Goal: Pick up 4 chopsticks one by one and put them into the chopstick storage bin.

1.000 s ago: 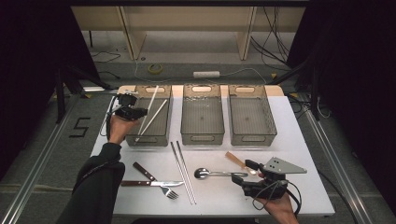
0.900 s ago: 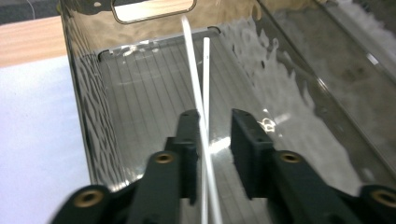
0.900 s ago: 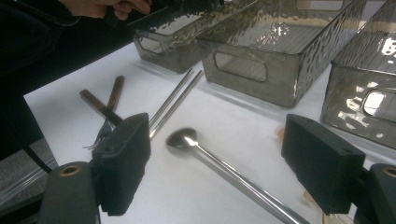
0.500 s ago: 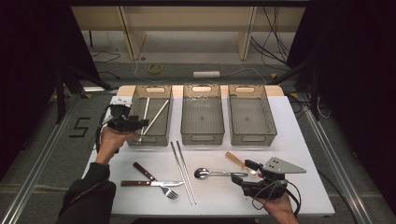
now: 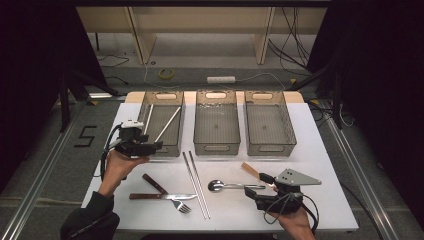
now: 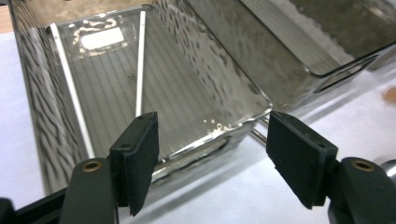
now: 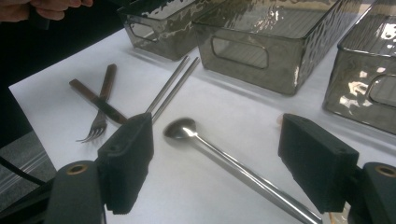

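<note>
The table (image 5: 320,150) is seen from above and from the person's side in the high view, looking forward and down, far enough back to take in the floor beyond. The left gripper view is taken close along its black jaws into the left bin (image 6: 196,88), seen in the high view (image 5: 172,147) too. The right gripper view is taken low over the tabletop, facing the spoon (image 7: 219,151), also seen in the high view (image 5: 227,186).
</note>
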A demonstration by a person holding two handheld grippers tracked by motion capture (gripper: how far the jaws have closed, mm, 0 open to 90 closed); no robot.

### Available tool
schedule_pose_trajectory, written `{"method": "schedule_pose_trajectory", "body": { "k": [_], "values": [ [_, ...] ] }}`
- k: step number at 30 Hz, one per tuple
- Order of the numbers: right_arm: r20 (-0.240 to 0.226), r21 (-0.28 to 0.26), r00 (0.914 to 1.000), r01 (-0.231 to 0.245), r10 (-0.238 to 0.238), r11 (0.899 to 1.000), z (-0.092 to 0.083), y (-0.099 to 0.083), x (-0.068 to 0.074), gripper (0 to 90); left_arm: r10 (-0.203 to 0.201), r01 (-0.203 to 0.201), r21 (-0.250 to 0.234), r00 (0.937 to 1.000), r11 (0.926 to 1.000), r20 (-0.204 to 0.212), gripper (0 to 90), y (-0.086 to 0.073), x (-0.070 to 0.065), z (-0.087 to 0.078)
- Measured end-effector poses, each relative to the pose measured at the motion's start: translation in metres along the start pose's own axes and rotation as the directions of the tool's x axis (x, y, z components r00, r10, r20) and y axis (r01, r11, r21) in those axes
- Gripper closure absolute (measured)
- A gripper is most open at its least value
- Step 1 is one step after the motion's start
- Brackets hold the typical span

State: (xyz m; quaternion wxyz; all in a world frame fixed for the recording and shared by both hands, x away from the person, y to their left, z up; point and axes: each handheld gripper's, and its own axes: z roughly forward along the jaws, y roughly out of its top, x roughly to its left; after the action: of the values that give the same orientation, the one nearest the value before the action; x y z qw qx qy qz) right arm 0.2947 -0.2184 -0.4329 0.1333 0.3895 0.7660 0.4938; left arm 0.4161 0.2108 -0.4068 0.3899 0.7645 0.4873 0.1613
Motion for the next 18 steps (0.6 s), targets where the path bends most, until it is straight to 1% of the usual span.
{"method": "schedule_pose_trajectory", "body": {
  "k": [2,5,8,10,13,14,18],
  "values": [
    [0.007,0.005,0.9999,0.009,-0.009,1.0,0.002,0.0,0.002,28.1,-0.005,0.005,-0.01,1.0,0.9999,0.005,32.5,-0.004,-0.005,-0.001],
    [0.018,0.018,0.9998,0.01,-0.01,1.0,0.005,0.001,0.007,29.2,0.013,-0.012,-0.019,0.9998,0.9997,0.015,31.6,-0.009,-0.011,-0.003],
    [0.023,0.028,0.9996,0.012,-0.012,1.0,0.008,0.001,0.011,30.3,0.01,-0.009,-0.037,0.9997,0.9993,0.024,30.6,-0.015,-0.016,-0.006],
    [0.027,0.032,0.9995,0.017,-0.018,0.999,0.011,0.001,0.015,31.6,0.019,-0.018,-0.05,0.9993,0.9986,0.031,29.8,-0.018,-0.018,-0.008],
    [0.036,0.04,0.9992,0.013,-0.015,0.999,0.015,0.001,0.022,33.4,0.012,-0.009,-0.075,0.999,0.9971,0.044,28.8,-0.025,-0.021,-0.012],
    [0.039,0.035,0.9991,0.013,-0.014,0.999,0.017,0.0,0.024,34.3,0.014,-0.01,-0.083,0.9985,0.9965,0.052,28.4,-0.027,-0.022,-0.013],
    [0.038,0.052,0.9991,0.019,-0.021,0.998,0.025,0.0,0.035,35.8,0.034,-0.027,-0.092,0.997,0.9954,0.069,27.7,-0.034,-0.027,-0.016]
  ]
}}
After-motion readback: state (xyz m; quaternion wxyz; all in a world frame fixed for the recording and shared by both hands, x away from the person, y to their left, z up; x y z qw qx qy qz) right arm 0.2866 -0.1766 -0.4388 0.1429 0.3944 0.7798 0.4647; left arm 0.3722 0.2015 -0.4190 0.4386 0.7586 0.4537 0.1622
